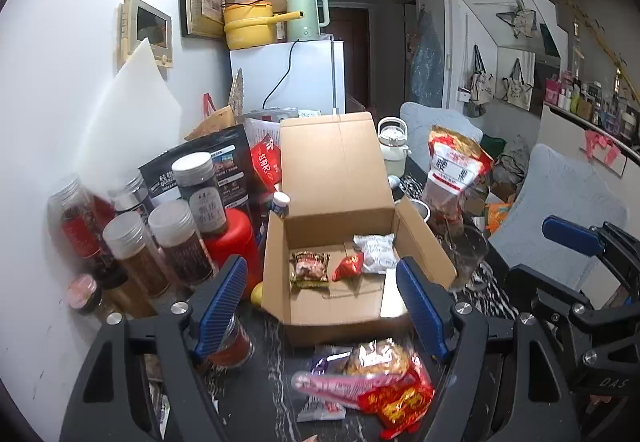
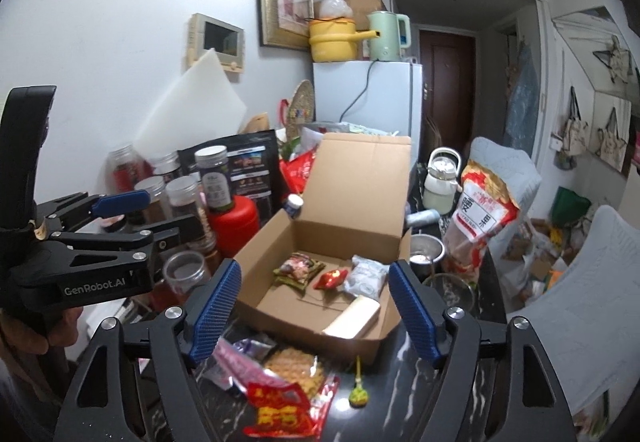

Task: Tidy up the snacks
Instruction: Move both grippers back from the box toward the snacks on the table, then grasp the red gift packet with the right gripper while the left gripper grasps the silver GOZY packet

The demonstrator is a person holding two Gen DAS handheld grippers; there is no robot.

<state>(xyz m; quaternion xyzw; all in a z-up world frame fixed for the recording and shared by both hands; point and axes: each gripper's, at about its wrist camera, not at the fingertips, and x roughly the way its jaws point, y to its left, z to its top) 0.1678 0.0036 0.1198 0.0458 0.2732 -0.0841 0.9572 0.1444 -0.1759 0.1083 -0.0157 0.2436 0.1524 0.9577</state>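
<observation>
Ahead of both tools: cardboard box (image 1: 340, 202) | snack pile (image 2: 280, 394) between right tool (image 2: 314, 306) fingers | left tool (image 1: 320, 306) gaping, empty | right gaping, empty

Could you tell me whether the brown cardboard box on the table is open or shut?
Open. The brown cardboard box has its lid flap standing upright behind, and three small snack packets lie visible on its floor.

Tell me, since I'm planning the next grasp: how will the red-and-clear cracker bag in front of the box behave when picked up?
The cracker bag is crinkled glossy film, so it will likely flop and may slip between the pads. It looks light for its size. Its visible crackers could break under a hard squeeze, so the open right gripper should probably close gently.
</observation>
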